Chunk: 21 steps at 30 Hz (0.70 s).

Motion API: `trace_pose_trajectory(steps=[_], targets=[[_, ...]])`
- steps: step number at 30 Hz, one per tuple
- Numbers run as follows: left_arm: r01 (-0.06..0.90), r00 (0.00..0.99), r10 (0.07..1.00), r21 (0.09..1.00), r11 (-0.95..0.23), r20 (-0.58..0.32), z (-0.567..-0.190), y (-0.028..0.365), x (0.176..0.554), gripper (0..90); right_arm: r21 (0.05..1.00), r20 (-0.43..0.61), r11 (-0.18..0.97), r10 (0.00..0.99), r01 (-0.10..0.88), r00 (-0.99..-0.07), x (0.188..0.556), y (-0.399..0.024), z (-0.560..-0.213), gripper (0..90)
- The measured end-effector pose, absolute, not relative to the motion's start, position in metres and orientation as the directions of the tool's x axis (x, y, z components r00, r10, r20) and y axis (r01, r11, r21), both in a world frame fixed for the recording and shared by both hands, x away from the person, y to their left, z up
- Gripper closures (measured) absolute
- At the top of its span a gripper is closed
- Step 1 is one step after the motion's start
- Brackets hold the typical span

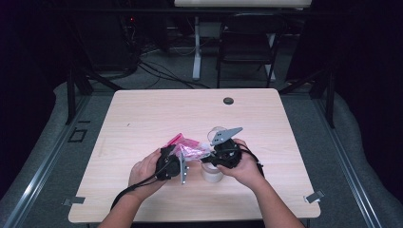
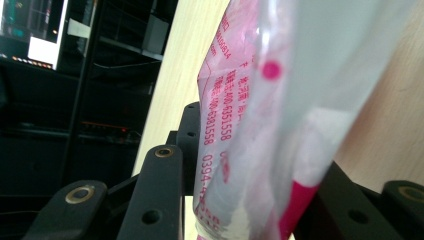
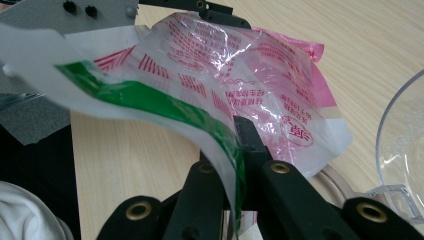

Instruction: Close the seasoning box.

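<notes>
The plastic bag (image 2: 235,125) bears red print with the digits 400-6351558 and 0394.

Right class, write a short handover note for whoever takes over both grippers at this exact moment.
Left gripper: jaws closed on one side of the pink printed plastic bag.
Right gripper: shut on the bag's green-striped edge.
Bag is held between the two grippers above the wooden table; a clear plastic container stands beside it.
Done: both grips are on the bag.
Left: probably opening the bag and emptying it into the container; nothing looks poured yet.

Bag's (image 2: 260,125) close-up print blurred
</notes>
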<state>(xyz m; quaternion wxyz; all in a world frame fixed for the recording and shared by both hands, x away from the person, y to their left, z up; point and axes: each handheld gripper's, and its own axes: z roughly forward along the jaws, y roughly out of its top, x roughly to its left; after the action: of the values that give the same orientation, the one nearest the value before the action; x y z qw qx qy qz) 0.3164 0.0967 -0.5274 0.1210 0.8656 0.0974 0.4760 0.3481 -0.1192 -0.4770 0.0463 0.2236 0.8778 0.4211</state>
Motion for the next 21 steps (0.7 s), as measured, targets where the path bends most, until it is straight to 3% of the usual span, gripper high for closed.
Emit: trace_pose_trajectory(steps=[21], targets=[[0.135,0.631,0.464,0.501,-0.855,0.622,-0.553,0.106,0.318,75.9,0.759,0.111,0.542,0.438,0.360,-0.892,0.346,-0.113,-0.479,85.6]])
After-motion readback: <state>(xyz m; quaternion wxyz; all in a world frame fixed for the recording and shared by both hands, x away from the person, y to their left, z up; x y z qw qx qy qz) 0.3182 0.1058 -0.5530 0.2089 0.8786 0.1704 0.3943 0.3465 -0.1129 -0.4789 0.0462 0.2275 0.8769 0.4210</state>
